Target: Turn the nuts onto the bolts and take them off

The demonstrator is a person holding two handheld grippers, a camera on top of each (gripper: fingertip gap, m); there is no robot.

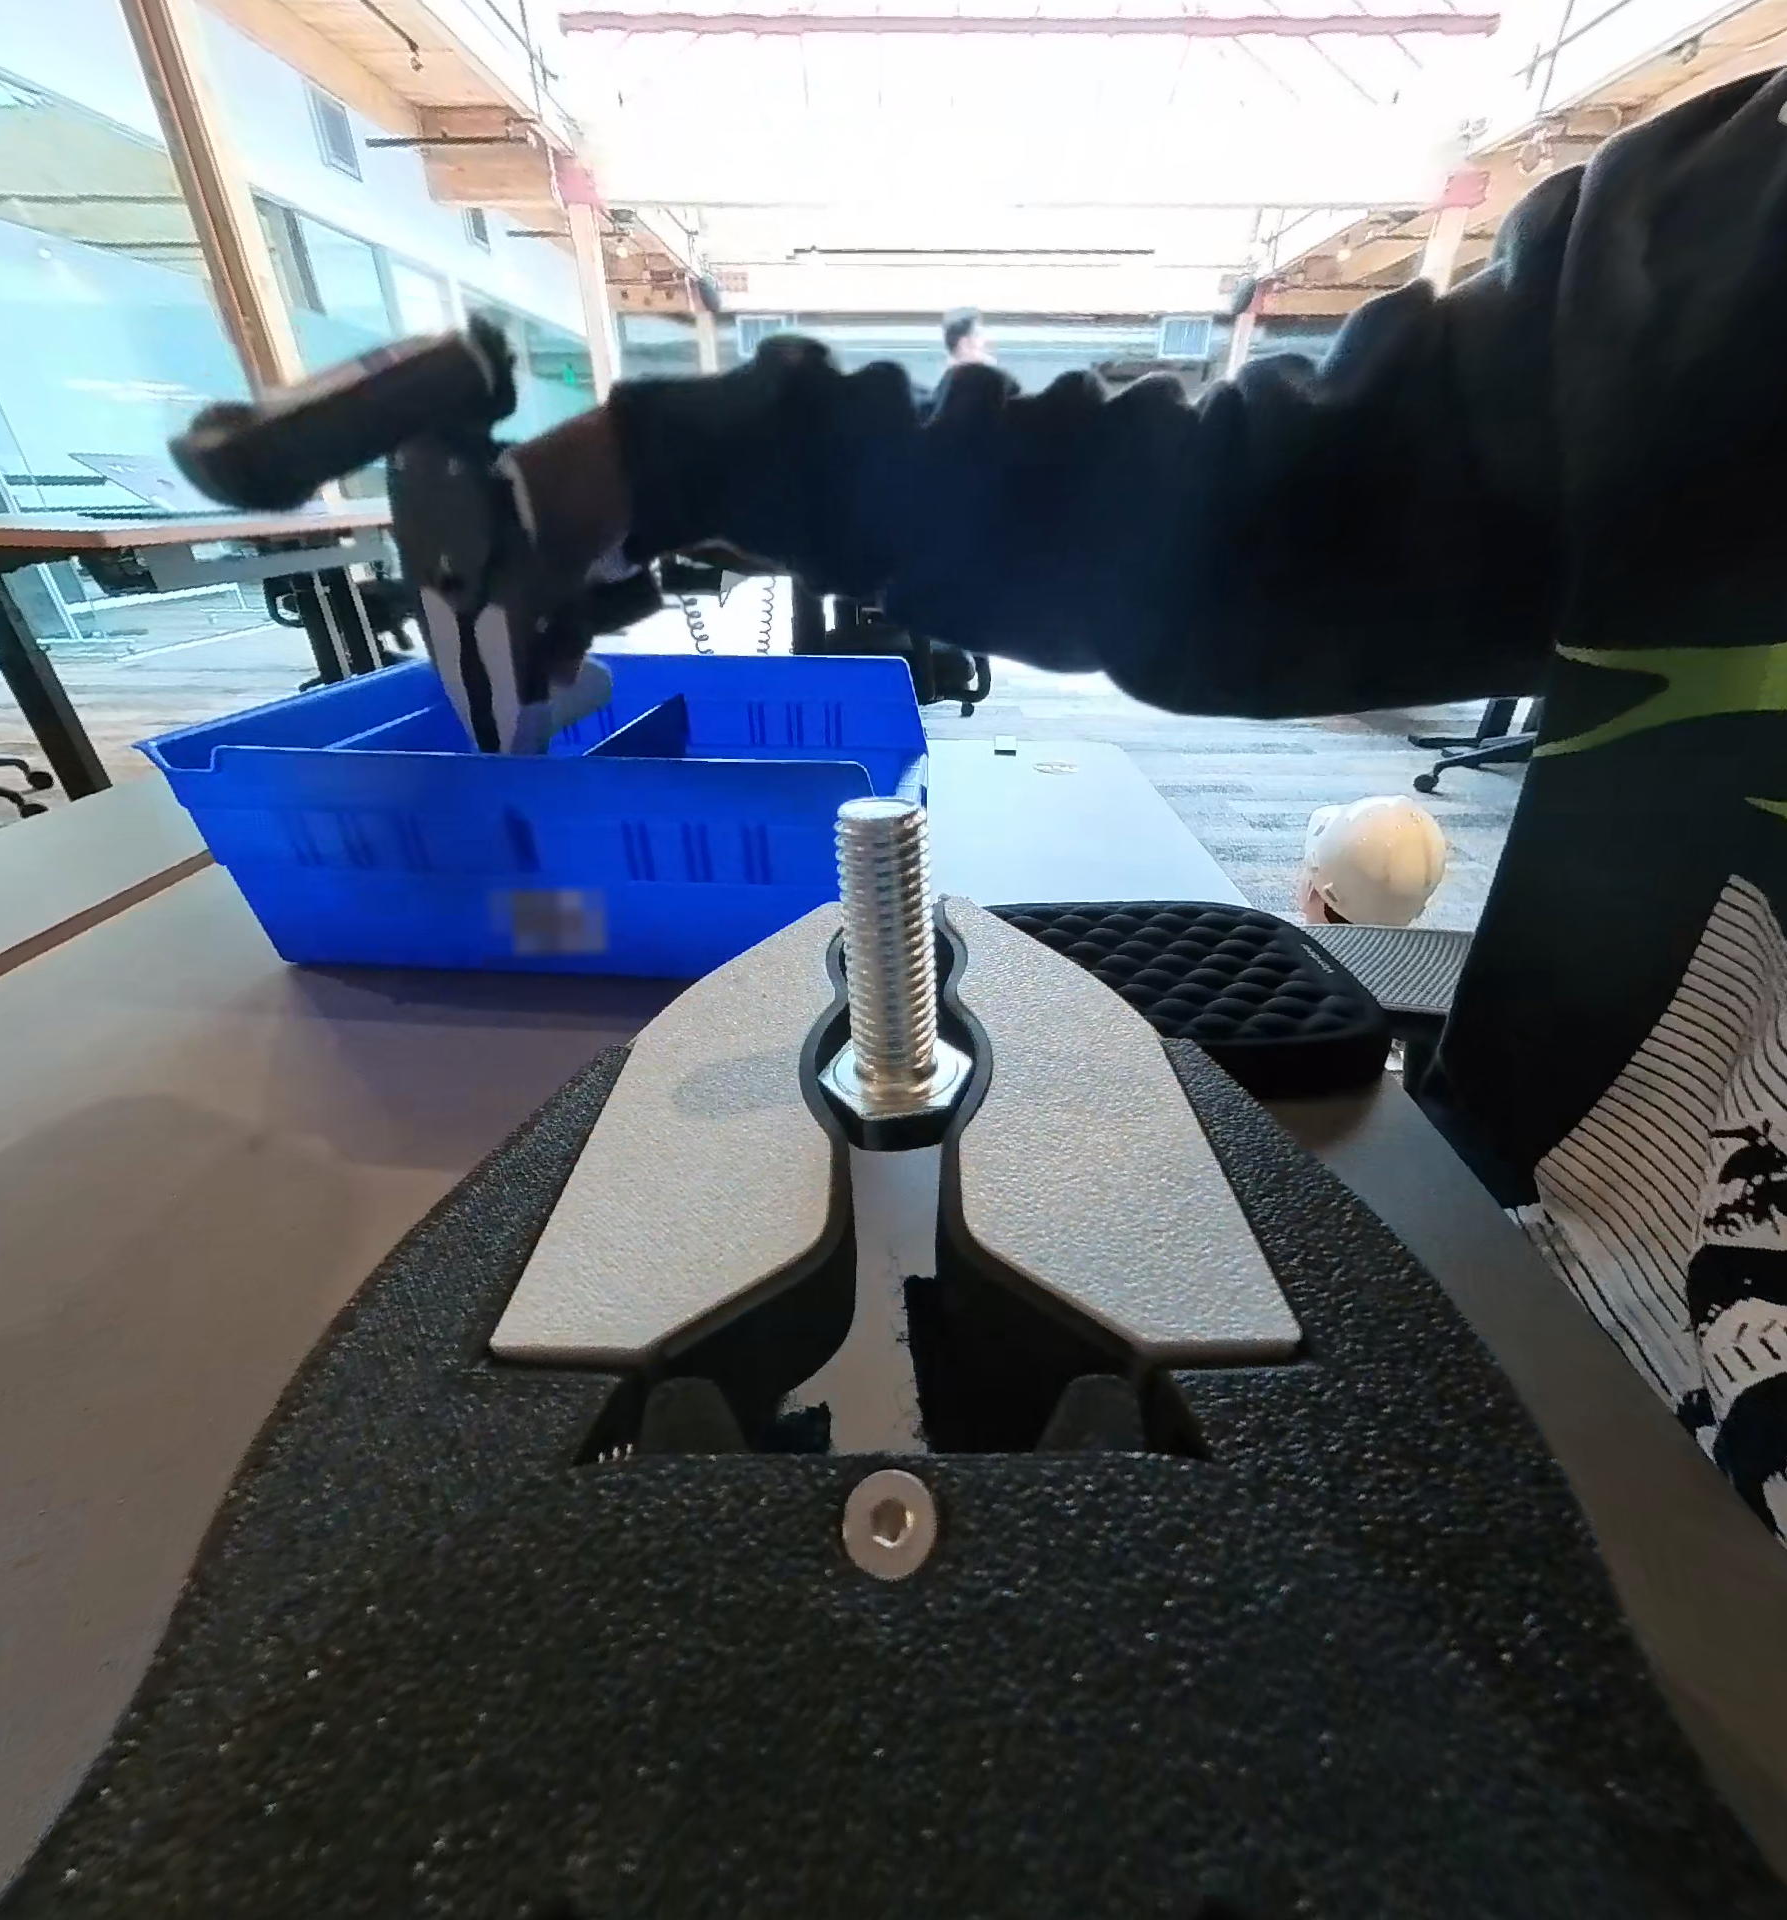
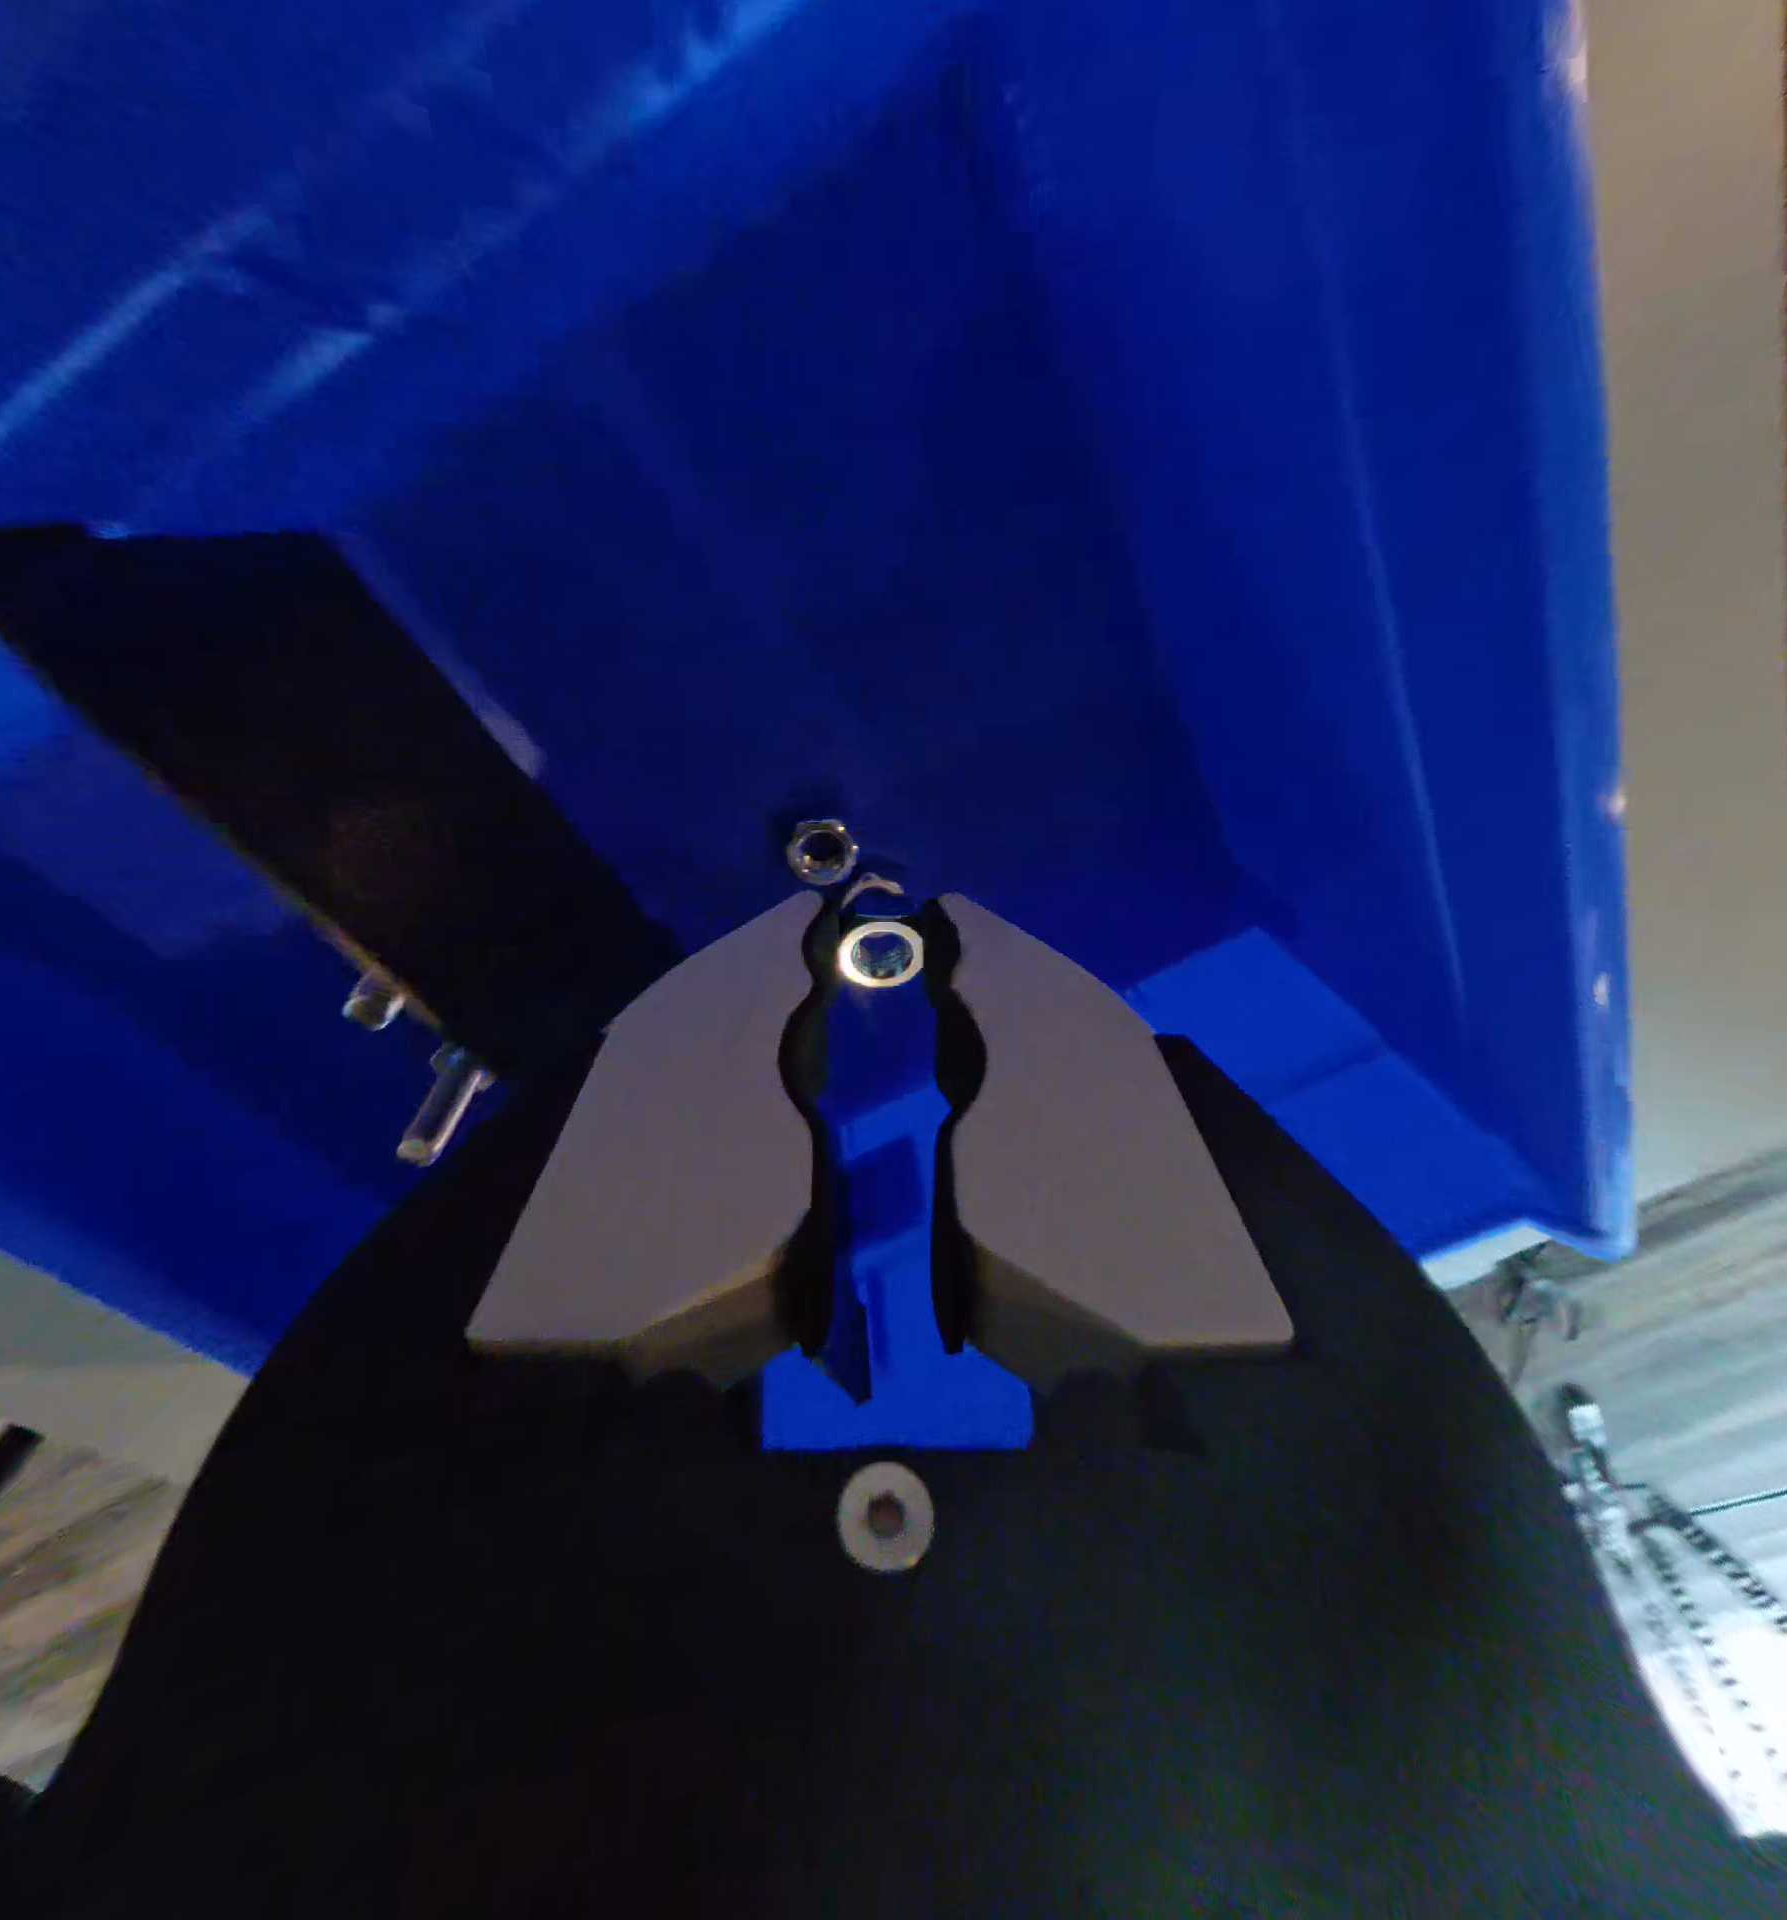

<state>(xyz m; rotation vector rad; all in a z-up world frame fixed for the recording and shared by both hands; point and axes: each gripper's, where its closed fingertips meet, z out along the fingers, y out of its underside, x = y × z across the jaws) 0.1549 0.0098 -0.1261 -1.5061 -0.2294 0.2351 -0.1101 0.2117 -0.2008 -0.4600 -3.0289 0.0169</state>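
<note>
because a nut must be spun on from above, the left gripper (image 1: 891, 1039) pinches the bolt (image 1: 886, 956) by its head, shank upright. right gripper (image 2: 881, 951) reaches into the blue bin (image 1: 556, 831), jaws slightly apart around a nut (image 2: 881, 954), not yet clamped. second nut (image 2: 822, 852) just beyond; the divider (image 2: 276, 727) crowds the left. black pad (image 1: 1190, 977) nearby.

A dark table (image 1: 141, 1143) bears a blue bin (image 1: 515, 831) and black pad (image 1: 1201, 977).

The bin (image 1: 432, 862) sits on the table (image 1: 141, 1091) behind the bolt (image 1: 885, 935), nuts (image 2: 878, 954) inside it
</note>
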